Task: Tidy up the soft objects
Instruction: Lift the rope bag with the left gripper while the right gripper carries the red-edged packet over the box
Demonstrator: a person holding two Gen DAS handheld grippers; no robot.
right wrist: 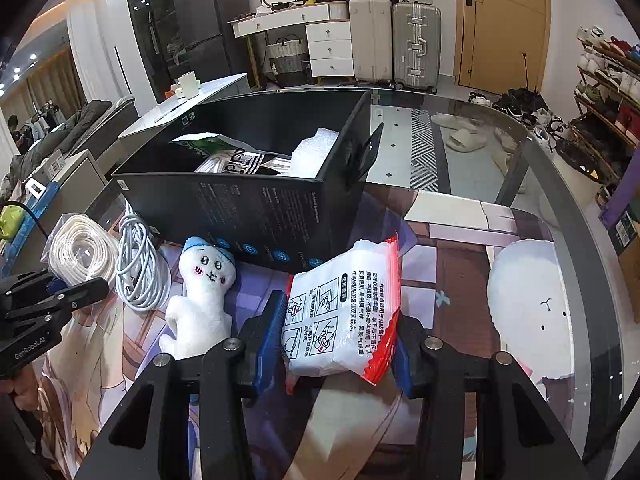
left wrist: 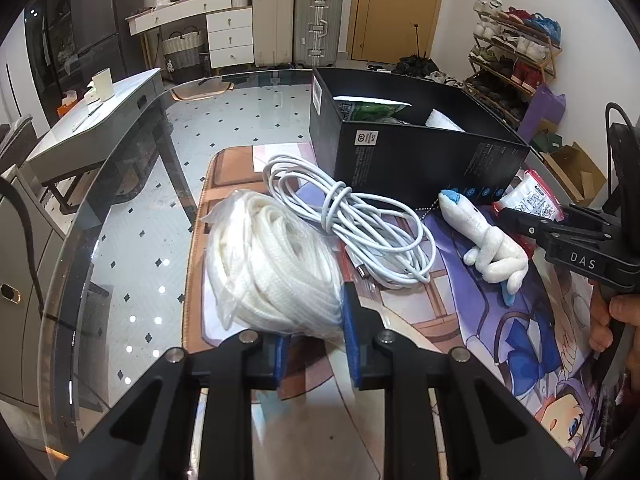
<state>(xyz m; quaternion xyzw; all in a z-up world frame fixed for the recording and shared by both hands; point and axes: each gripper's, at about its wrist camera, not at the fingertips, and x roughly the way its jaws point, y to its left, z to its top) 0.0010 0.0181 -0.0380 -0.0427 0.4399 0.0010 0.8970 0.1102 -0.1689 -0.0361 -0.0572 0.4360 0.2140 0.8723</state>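
My left gripper (left wrist: 316,344) is shut on the near end of a clear bag of white rope (left wrist: 272,264), its blue pads pinching the plastic. In the right wrist view my right gripper (right wrist: 336,344) is shut on a white-and-red packet (right wrist: 344,308) held just above the mat. A white plush toy with a blue cap (right wrist: 204,292) lies between the two grippers, and a coiled white cable (left wrist: 360,216) lies beside the rope bag. Behind them stands an open black box (right wrist: 240,208) with a green pack, a black-and-white bag and white foam inside.
Everything sits on a printed cartoon mat (left wrist: 500,320) on a round glass table (left wrist: 120,240). A white round figure with a face (right wrist: 528,300) lies at the mat's right. A grey side table (left wrist: 92,120) stands left; suitcases and a shoe rack stand farther back.
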